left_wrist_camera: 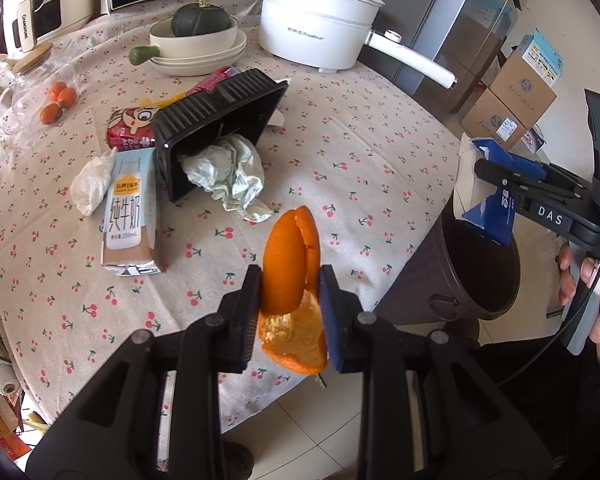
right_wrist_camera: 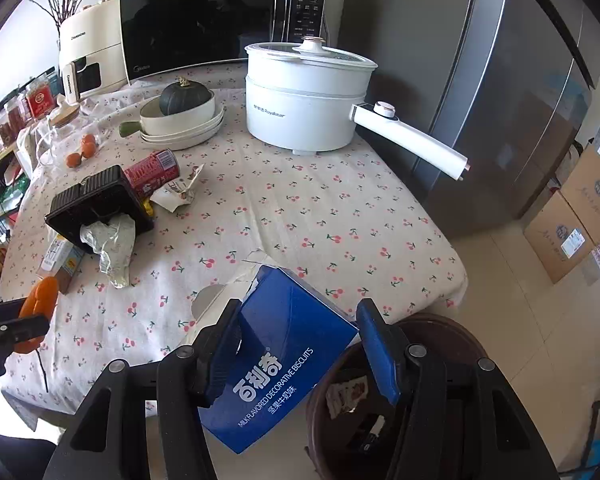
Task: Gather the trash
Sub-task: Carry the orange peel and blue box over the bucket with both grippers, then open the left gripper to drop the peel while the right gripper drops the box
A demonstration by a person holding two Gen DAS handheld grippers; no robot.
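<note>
**Trash in both tools, bin at the tabletop's edge**

Orange peel fills the left wrist view, clamped between the two pads of the left tool and held above the near edge of the cherry-print tabletop. On the cloth behind it lie more scraps: an upright milk carton, a white tissue just beside it, a black plastic tray tipped on its side with crumpled pale paper spilling from its mouth, and a red can on its side behind the tray. At the right of this view the right tool, carried by a hand, grips a blue biscuit box over the brown trash bin that stands on the floor against the tabletop.

From the right wrist view, the biscuit box sits tilted between the pads of the right tool, which are closed on its sides. One corner of the box hangs over the rim of the trash bin, where a few wrappers already lie inside. The left tool shows at the far left edge with the orange peel in its grip. Farther back stand a white electric pot and a green squash in a bowl.
</note>
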